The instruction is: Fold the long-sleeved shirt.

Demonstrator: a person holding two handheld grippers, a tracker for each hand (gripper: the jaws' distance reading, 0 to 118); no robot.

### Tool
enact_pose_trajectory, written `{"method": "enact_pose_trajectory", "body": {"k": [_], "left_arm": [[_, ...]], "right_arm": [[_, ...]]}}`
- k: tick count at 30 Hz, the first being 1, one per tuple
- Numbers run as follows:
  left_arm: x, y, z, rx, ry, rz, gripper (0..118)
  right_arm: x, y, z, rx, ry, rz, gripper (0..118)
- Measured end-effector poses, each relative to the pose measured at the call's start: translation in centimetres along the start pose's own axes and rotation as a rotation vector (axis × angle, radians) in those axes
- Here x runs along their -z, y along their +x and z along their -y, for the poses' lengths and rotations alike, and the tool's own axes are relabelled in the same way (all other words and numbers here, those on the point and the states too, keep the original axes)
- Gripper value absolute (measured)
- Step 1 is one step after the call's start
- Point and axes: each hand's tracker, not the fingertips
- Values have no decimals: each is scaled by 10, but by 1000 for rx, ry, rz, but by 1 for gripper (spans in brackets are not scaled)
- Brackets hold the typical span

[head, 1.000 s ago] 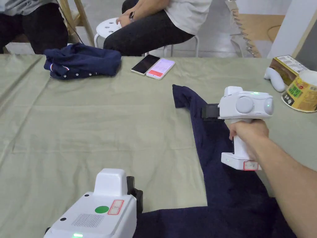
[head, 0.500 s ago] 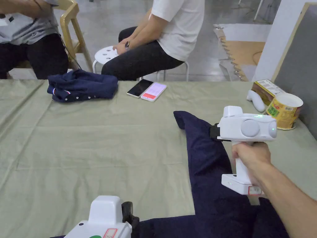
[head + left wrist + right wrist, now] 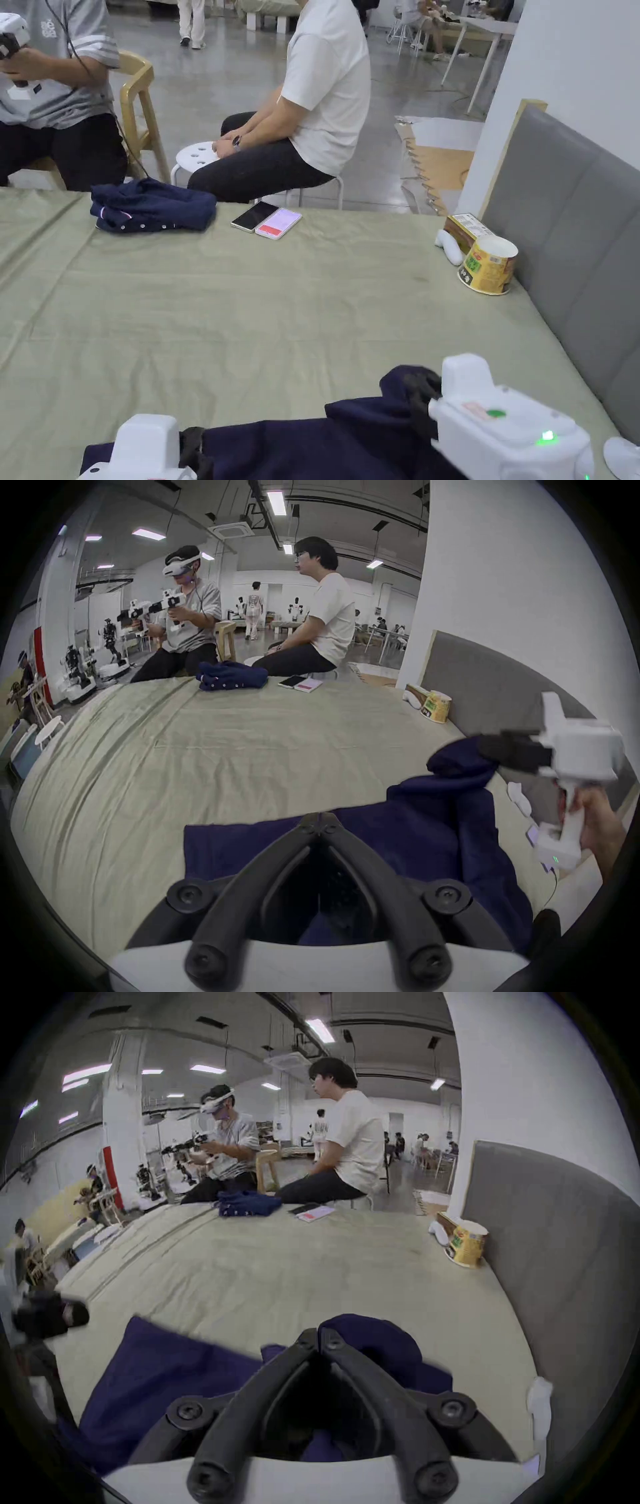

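Navy long-sleeved shirt [image 3: 300, 447] lies bunched, its sleeve pinched by right tool [image 3: 417, 390].

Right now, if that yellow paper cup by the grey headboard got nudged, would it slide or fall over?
The yellow cup stands upright on soft, wrinkled sheet, so it would probably tip rather than slide. It looks light, like paper. The headboard close behind might stop it.

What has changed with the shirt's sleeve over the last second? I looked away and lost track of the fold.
The right gripper has pulled the sleeve, which lay stretched out across the sheet, back toward the shirt body; the sleeve is now bunched there with the jaws closed on it. The left gripper stays shut at the shirt's near edge. The folded navy garment, phones and cup lie as before.
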Motion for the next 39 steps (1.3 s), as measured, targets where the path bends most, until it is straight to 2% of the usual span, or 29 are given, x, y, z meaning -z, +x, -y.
{"method": "enact_pose_trajectory", "body": {"k": [3,7,11,12,13,14,15,16,17,18,19,22,23,24,25,26,27,29,31,33,34,35,36,37,38,39], "left_arm": [[-27,-8,33,47,-25,14,4],[-38,-17,76,-41,-123,-12,4],[-38,-10,101,-44,-162,-10,4],[-38,-8,102,-45,-168,-8,4],[-38,-6,103,-45,-174,-5,4],[-38,-4,103,-46,-173,-2,4],[-38,-2,102,-45,-174,-1,4],[-38,0,100,-43,-173,2,4],[-38,1,97,-39,-169,6,4],[-39,2,94,-34,-162,6,4],[-38,3,90,-28,-150,5,4],[-34,3,79,-26,-127,6,4],[-31,2,77,-27,-122,7,4],[-29,2,74,-26,-114,6,4],[-26,2,71,-23,-108,3,4],[-24,2,69,-20,-103,2,4],[-20,2,66,-19,-99,-1,4],[-13,-1,62,-22,-100,-3,4],[-3,-3,60,-20,-103,-11,4],[6,-6,57,-20,-109,-18,4],[11,-8,56,-25,-115,-21,4],[15,-9,56,-29,-119,-24,4],[20,-10,55,-31,-124,-26,4],[25,-11,55,-30,-130,-30,4],[28,-12,55,-30,-134,-32,4],[32,-13,55,-30,-140,-34,4]], "right_arm": [[-53,-21,62,48,-34,30,0],[-68,-41,143,142,-189,36,0],[-48,-51,186,113,-325,15,0],[-46,-52,189,119,-318,9,5],[-45,-52,191,114,-300,14,24],[-45,-53,188,99,-299,10,53],[-45,-54,185,92,-309,-1,95],[-46,-55,180,95,-315,-13,117],[-53,-55,173,104,-274,-21,118],[-61,-52,165,115,-206,-55,117],[-68,-48,156,138,-183,-44,117],[-87,-30,129,158,-61,24,117],[-89,-26,122,159,-46,53,113],[-91,-19,116,154,-33,55,91],[-90,-11,111,151,-18,48,53],[-85,-3,106,149,-19,52,5],[-79,3,101,140,-28,75,0],[-68,17,90,138,-44,140,0],[-44,41,74,182,-63,72,0],[-20,58,56,182,-102,80,0],[0,72,46,202,-131,101,17],[14,80,39,196,-159,110,57],[33,91,32,203,-207,98,117],[45,91,19,231,-250,27,114],[60,104,15,216,-253,99,111],[76,111,9,242,-313,63,112]]}}
